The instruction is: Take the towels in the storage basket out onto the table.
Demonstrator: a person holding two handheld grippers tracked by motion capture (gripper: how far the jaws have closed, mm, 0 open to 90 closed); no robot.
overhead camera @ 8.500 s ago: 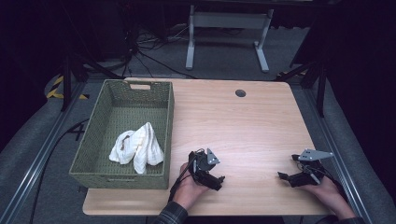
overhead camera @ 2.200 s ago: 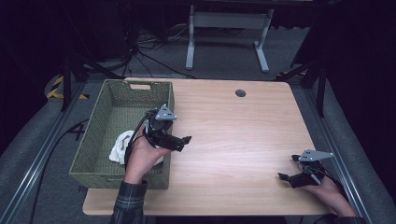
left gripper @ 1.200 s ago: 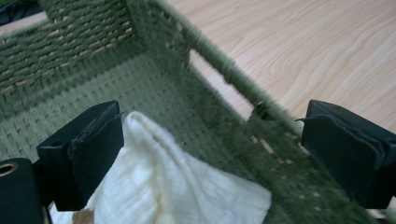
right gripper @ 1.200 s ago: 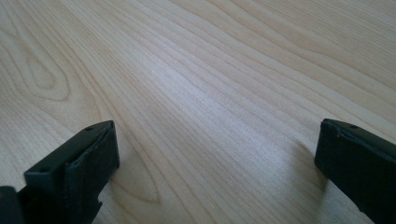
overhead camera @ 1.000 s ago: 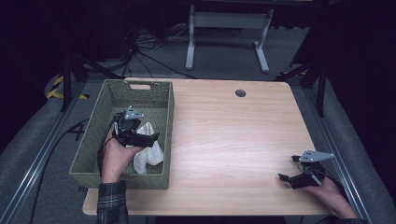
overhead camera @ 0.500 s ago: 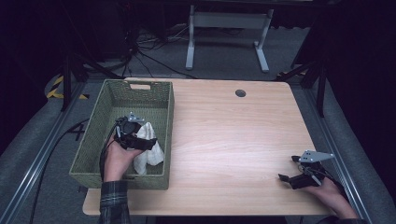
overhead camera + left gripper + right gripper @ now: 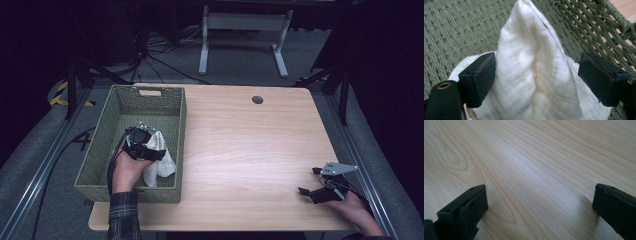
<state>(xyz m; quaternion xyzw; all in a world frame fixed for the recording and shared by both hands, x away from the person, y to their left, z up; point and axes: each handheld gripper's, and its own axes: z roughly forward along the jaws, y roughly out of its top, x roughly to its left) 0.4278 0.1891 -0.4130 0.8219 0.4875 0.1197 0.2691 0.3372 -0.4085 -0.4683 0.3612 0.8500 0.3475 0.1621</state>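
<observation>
The left gripper (image 7: 535, 82), jaws just closing, straddled the white cloth (image 7: 534, 75) inside the basket (image 7: 100, 150), not yet clamped; the right gripper (image 7: 540, 212) rested wide on the surface (image 7: 250, 145).

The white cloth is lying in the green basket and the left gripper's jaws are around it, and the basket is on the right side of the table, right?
Not quite: the high view shows the green basket on the table's left side.
</observation>
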